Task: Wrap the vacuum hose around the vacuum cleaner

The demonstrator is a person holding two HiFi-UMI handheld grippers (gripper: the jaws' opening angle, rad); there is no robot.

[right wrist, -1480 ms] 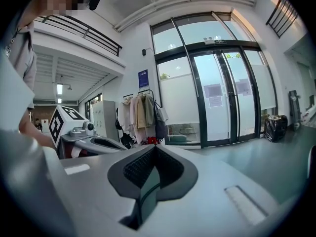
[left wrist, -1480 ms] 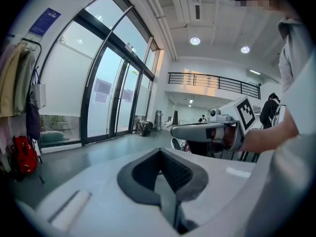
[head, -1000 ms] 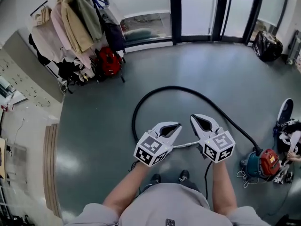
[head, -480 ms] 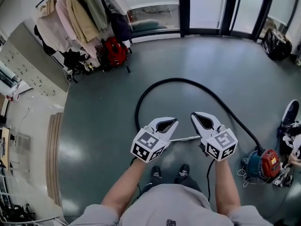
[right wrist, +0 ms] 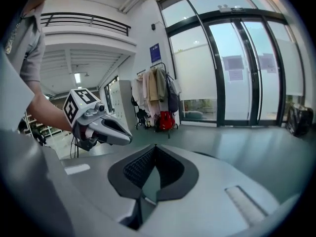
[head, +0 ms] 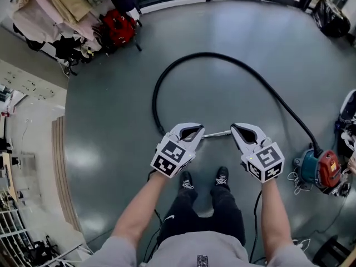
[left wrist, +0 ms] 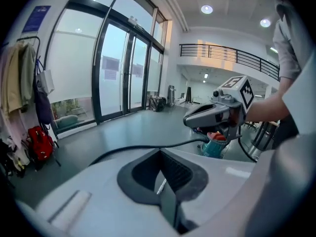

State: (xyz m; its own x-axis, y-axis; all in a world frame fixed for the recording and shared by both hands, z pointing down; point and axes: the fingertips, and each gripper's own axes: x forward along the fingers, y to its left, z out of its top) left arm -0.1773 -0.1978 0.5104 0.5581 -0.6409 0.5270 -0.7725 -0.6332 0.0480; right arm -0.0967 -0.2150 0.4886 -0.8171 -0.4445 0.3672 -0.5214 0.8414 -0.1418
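The black vacuum hose (head: pixel 167 77) lies in a wide, limp loop on the glossy grey floor (head: pixel 111 121). It runs from a thin metal wand (head: pixel 217 133) to the teal and red vacuum cleaner (head: pixel 320 170) at the person's right. Above the wand, the left gripper (head: pixel 192 131) and right gripper (head: pixel 245 131) hang empty, each with its fingers pressed together. The wand looks smooth and narrow and may slip from a pinch. A hard pull could drag the canister, or snag the loose cord (head: pixel 295 185) beside it.

Hanging coats (head: pixel 50 7), red backpack (head: pixel 118 28) below them, glass doors (right wrist: pixel 242 68), black bag (head: pixel 334 9), grey floor (head: pixel 233 32)
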